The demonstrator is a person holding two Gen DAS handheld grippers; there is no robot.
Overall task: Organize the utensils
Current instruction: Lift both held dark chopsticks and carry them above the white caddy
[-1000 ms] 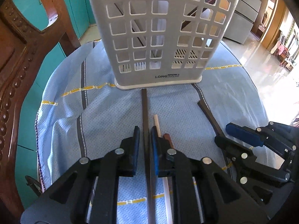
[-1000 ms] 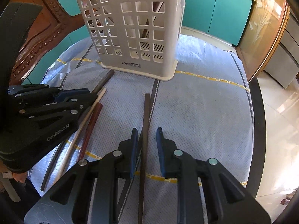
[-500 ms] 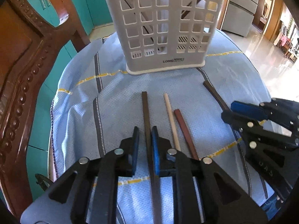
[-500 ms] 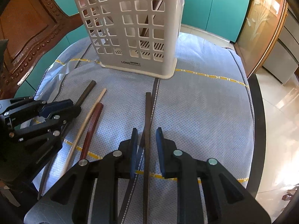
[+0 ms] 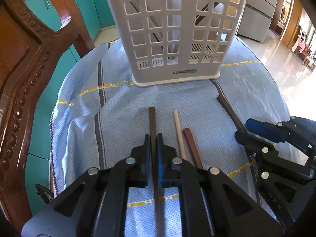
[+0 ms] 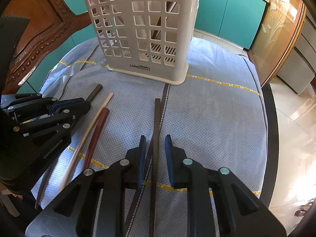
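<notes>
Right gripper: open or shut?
Open. The right gripper straddles a dark chopstick lying on the cloth, with gaps visible on both sides.

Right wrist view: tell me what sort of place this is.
Probably a home kitchen or dining area: teal cabinets line the wall, a carved wooden chair stands by a cloth-covered table, and a white utensil basket sits on it.

I can't see the top of the utensil basket (image 5: pixel 175 39); both views crop it; its lattice hides most of what stands inside; my left gripper (image 6: pixel 49 114) covers much of the dark chopstick (image 6: pixel 94 92) it straddles.
</notes>
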